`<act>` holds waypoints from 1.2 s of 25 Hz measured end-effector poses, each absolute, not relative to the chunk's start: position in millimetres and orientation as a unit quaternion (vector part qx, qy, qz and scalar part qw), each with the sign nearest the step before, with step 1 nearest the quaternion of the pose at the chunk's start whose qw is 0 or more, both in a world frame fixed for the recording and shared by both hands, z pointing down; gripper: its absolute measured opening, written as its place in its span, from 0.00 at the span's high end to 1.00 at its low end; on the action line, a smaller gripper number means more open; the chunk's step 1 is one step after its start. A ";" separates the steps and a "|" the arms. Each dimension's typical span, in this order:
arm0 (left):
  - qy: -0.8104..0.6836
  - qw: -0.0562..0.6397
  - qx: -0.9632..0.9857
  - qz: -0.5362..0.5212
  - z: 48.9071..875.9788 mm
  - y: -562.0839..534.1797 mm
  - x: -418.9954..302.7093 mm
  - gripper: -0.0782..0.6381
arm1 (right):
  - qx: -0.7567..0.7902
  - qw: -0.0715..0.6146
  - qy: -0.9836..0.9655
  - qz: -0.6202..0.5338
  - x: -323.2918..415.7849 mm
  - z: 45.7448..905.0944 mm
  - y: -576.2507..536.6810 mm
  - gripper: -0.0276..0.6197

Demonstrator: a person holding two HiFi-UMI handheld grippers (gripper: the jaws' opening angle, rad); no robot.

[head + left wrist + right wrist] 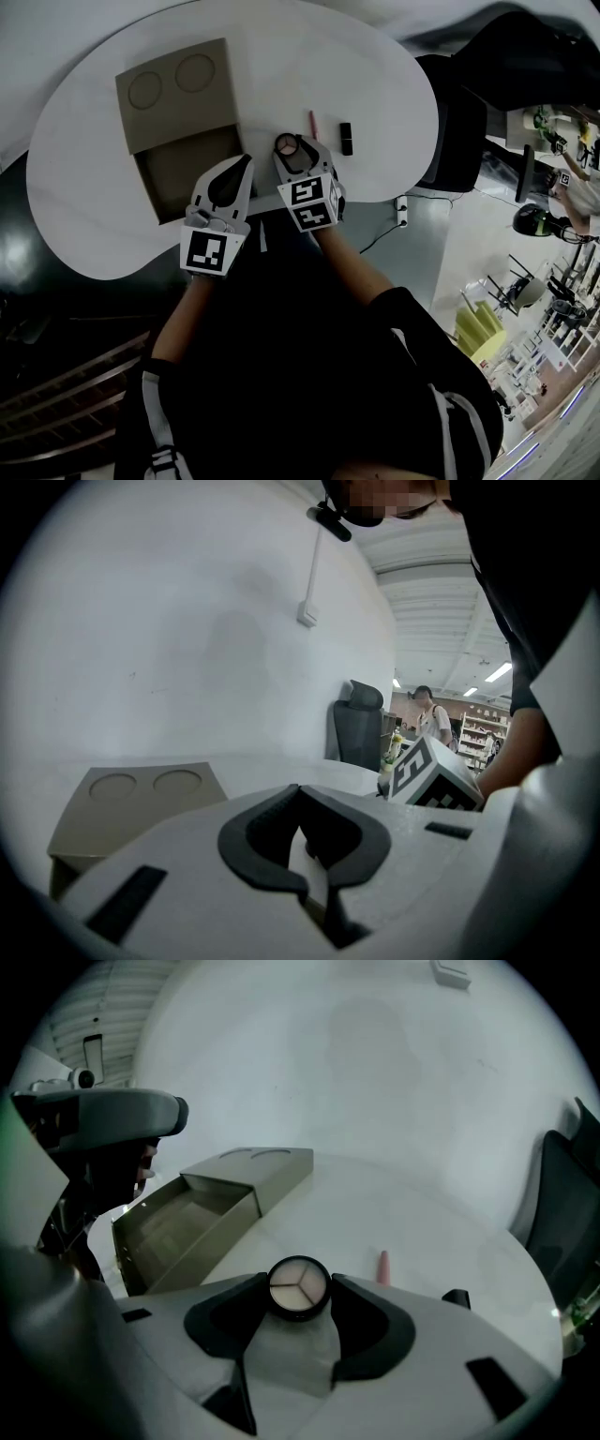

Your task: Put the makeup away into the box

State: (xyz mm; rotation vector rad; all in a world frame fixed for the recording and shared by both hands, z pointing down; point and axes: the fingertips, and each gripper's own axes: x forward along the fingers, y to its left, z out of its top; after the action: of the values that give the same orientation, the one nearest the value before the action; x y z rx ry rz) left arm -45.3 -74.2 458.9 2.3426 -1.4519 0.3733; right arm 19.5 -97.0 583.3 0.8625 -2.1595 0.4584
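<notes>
Box (178, 103): seemingly empty.
Still on table (394, 94): pink stick (312, 124), black tube (346, 138).
Your right gripper (298, 1283): jaws wide, pressing the compact (298, 1290).
Your left gripper (298, 789): jaws together, empty.

Round compact (298, 1288), pink stick (313, 125), black tube (346, 139), open box (187, 173)

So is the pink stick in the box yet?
No, the pink stick lies on the bare white table, out to the right of the box.
</notes>
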 end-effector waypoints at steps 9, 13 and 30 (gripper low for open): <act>-0.516 0.167 0.831 0.125 447.6 -61.7 -50.1 0.89 | 0.353 0.350 -0.851 0.170 17.8 552.6 -93.1 0.60; -0.523 0.162 0.829 0.120 440.3 -55.5 -53.1 0.89 | 0.354 0.336 -0.854 0.181 11.5 524.9 -90.3 0.60; -0.610 0.150 0.771 0.108 436.5 -8.1 -145.5 0.89 | 0.235 0.323 -0.906 0.139 -110.7 482.3 -43.8 0.60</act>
State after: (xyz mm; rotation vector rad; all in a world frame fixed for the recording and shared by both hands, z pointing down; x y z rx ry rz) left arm -145.5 -8.1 436.5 2.2140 -1.7516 0.3091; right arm -110.7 -43.8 482.3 0.6160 -2.3779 0.3645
